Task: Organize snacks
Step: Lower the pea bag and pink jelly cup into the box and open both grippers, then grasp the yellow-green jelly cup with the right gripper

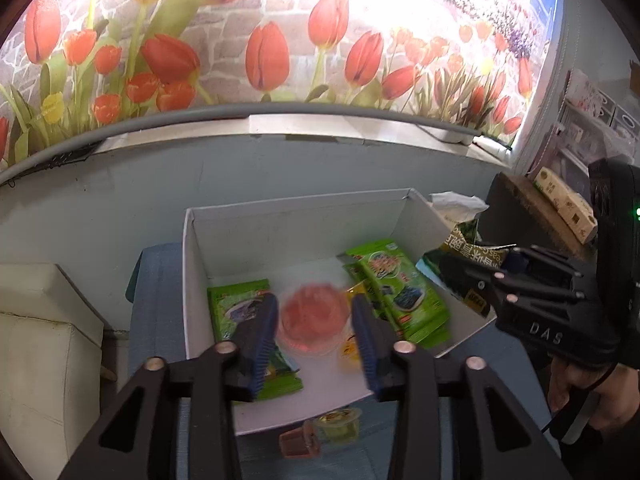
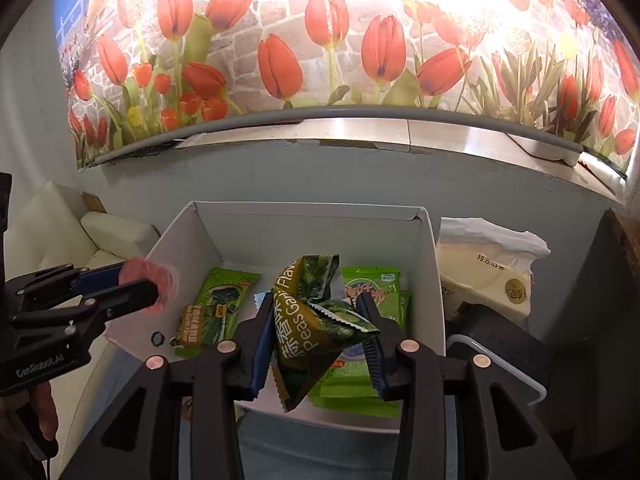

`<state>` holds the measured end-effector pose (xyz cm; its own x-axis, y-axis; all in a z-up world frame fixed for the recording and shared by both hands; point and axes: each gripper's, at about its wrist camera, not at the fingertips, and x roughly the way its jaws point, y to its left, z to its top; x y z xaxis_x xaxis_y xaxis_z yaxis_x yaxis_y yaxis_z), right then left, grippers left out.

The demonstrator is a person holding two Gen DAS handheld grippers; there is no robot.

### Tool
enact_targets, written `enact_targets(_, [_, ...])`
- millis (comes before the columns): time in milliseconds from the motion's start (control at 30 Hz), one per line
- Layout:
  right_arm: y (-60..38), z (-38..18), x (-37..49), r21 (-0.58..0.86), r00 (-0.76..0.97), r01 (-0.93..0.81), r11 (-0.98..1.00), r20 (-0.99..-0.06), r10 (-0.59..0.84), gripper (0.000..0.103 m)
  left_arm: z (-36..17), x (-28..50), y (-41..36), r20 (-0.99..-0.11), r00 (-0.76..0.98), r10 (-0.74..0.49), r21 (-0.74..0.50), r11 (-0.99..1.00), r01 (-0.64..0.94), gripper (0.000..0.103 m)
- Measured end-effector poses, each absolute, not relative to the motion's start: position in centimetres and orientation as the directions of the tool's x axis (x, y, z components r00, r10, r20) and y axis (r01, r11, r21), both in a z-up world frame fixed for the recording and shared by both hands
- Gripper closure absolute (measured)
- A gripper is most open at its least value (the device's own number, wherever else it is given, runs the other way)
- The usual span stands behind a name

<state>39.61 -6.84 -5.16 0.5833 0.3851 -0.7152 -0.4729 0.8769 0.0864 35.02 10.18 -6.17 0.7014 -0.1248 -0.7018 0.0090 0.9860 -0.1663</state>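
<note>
Snacks lie in the white box — green packets flat on its floor. My left hand-held gripper hangs over the box with a blurred pink jelly cup between its blue pads; whether they press on it I cannot tell. My right hand-held gripper has the crumpled green pea bag between its pads — squeezed or loose, I cannot tell. Two small cups sit on the blue table just outside the box.
</note>
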Motion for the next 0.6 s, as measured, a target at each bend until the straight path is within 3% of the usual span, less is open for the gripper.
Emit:
enact_targets(33, [-6.9,-5.3,39.9,0.083,0.589,-0.466,0.881,-0.714,0.379,0.032,-6.5,35.0,10.5,-0.712,0.693,-0.114,-0.161,0.987,-0.003,0.012])
enact_targets(67, [-7.1,-5.3,40.1,0.092,0.595,-0.468,0.879,-0.702,0.391,0.02,-6.6,34.7,10.8,-0.71,0.698,-0.098,-0.157,0.987,-0.02,0.0])
enact_targets(100, [-7.5,-5.2,40.2,0.1,0.61,-0.463,0.88,-0.684,0.399,0.006,-6.6,34.2,11.2,-0.691,0.717,-0.091,-0.16,0.987,-0.028,0.0])
enact_targets(133, [-8.0,-5.0,40.3,0.103,0.63,-0.446,0.889,-0.67,0.394,0.005,-6.6,33.9,11.6,-0.686,0.722,-0.089,-0.164,0.986,-0.034,0.0])
enact_targets(300, [-9.7,-4.5,40.1,0.157,0.625,-0.405,0.901,-0.672,0.398,0.005,-6.2,32.8,12.6,-0.69,0.721,-0.062,-0.164,0.984,-0.073,0.0])
enact_targets(600, [-11.7,-3.8,31.2,0.186,0.677,-0.441,0.878,-0.572,0.462,0.005,-4.8,27.8,11.4,-0.648,0.76,-0.045,-0.14,0.988,-0.061,0.0])
